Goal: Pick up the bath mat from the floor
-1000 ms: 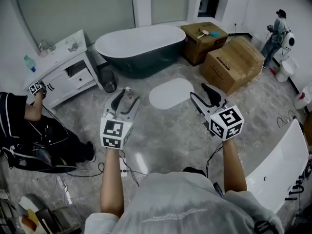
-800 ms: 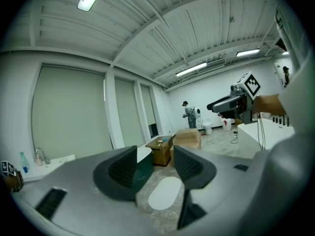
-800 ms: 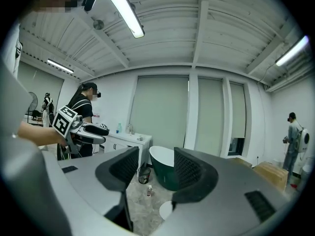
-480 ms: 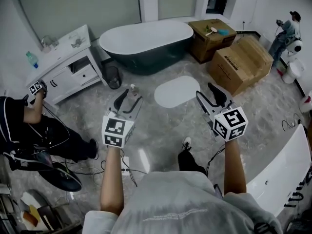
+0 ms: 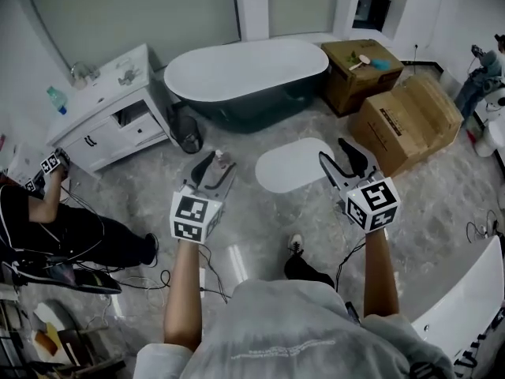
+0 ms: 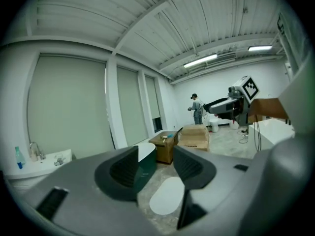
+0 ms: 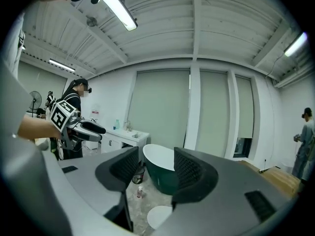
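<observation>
The bath mat [image 5: 293,164] is a white oval lying flat on the grey floor in front of the bathtub. My left gripper [image 5: 213,166] hovers well above the floor to the mat's left, jaws open and empty. On the mat's right side my right gripper [image 5: 345,155] is held at the same height, also open and empty. In the left gripper view the mat [image 6: 166,196] shows low between the open jaws of that gripper [image 6: 155,165]. The right gripper view has the mat [image 7: 158,215] at the bottom edge, below its own gripper [image 7: 155,168]. Neither gripper touches the mat.
A dark green bathtub [image 5: 246,76] stands behind the mat, with cardboard boxes [image 5: 409,121] to its right. At left are a white vanity [image 5: 106,118] and a black bin [image 5: 188,138]. A small bottle [image 7: 139,191] stands near the bin. A crouching person [image 5: 55,219] is at the left; cables trail on the floor.
Both grippers have travelled forward towards the mat, which now lies closer between them. My foot has stepped forward below. Both pairs of jaws keep the same opening.
</observation>
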A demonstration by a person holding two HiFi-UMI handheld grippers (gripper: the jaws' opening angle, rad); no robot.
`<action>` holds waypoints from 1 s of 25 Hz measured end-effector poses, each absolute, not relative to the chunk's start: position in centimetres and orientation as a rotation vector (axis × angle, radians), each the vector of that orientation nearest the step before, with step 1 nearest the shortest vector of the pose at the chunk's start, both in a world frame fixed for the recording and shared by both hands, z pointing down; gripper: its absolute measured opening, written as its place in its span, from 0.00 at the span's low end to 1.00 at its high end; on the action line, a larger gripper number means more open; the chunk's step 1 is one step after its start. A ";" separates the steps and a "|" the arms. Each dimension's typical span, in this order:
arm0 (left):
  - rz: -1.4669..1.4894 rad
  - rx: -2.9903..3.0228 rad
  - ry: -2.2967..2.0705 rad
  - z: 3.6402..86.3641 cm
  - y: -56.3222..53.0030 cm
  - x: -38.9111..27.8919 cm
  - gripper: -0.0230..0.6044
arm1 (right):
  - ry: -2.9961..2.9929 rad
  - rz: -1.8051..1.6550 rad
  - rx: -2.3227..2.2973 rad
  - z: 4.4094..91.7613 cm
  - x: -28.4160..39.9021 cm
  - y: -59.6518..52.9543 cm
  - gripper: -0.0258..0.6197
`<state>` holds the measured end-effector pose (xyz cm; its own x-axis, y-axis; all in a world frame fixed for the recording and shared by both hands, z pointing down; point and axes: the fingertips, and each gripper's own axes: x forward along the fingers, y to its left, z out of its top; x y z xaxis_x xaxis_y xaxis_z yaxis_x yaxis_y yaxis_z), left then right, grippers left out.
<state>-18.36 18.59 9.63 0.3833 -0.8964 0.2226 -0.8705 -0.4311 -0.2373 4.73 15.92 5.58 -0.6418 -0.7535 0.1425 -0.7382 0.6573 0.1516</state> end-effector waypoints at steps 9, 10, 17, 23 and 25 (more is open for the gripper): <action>-0.554 -2.496 1.789 9.4 7.6 -16.5 0.39 | -2.722 -0.108 1.029 6.3 6.0 2.1 0.38; -0.557 -2.494 1.812 9.6 6.5 -16.5 0.39 | -2.723 -0.112 1.006 6.6 5.9 0.8 0.38; -0.572 -2.466 1.922 10.5 0.1 -16.3 0.39 | -2.750 -0.085 0.900 8.1 5.9 -6.8 0.38; -0.610 -2.451 1.993 12.3 -2.7 -17.2 0.39 | -2.754 -0.058 0.828 9.9 4.9 -11.0 0.38; -0.620 -2.459 2.019 13.2 -3.6 -18.0 0.39 | -2.742 -0.049 0.814 10.7 4.4 -12.2 0.38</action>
